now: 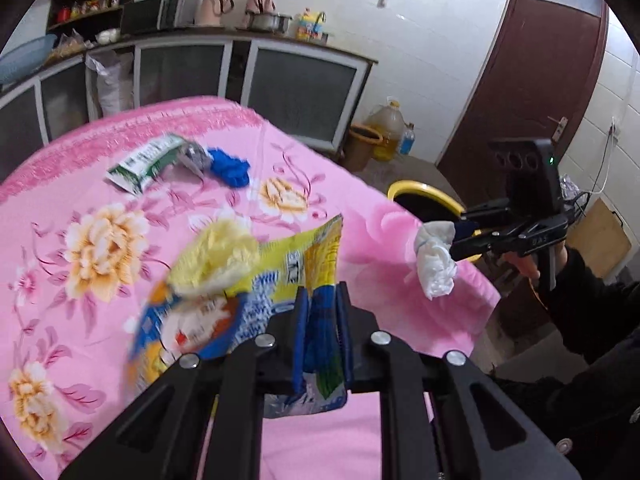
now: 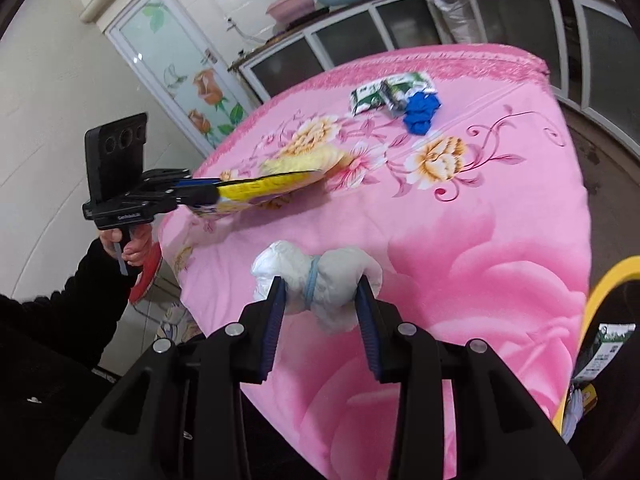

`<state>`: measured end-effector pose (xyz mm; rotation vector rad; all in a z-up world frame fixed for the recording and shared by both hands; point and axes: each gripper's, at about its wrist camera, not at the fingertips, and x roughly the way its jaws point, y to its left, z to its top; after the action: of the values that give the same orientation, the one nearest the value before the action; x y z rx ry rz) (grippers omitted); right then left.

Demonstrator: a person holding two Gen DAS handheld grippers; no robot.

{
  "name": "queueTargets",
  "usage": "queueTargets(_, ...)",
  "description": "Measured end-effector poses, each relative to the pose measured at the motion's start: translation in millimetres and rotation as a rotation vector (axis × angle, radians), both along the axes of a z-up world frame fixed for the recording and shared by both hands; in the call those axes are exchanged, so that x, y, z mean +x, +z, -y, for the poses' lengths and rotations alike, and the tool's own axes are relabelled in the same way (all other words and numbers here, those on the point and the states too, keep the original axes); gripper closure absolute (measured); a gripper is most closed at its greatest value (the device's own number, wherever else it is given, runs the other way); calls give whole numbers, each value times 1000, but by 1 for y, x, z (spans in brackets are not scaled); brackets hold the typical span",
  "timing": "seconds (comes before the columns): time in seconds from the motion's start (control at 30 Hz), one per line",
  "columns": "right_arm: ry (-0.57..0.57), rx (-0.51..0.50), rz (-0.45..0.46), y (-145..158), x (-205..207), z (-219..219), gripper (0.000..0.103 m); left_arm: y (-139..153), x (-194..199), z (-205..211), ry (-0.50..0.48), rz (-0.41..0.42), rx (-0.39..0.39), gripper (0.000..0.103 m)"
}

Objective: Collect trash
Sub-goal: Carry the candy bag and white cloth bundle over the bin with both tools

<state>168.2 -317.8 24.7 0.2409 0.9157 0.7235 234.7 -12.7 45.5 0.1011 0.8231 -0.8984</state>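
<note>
Just above the pink flower-printed cloth that covers the desk, the left hand-held gripper is clamped tight on a flat yellow and blue plastic snack wrapper, its blue-padded jaws pinching the wrapper's near edge. The wrapper sticks out forward from the jaws, lifted off the cloth, with a pale yellow crumpled wad at its far end; whether that wad lies on the wrapper or on the cloth beneath cannot be told.

Right of the wrapper, the right hand-held gripper holds a white crumpled bundle tied round its middle with a light blue band. Its jaws stand partly apart, pressed against the bundle's two sides, and the bundle hangs clear of the cloth near the cloth's right edge.

Beyond the wrapper, toward the far edge of the cloth, a green and white flattened carton lies on the cloth, with a crumpled blue glove just beside it on its right.

Off the cloth's right edge, lower down, stands a yellow-rimmed black bin; the right wrist view shows a green and white carton inside it.
</note>
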Motion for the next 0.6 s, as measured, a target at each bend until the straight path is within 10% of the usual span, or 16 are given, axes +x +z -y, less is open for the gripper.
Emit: queueTargets(0.6,-73,45,85,27,-37,25,69,104,-9,-20,78,140,-198,91)
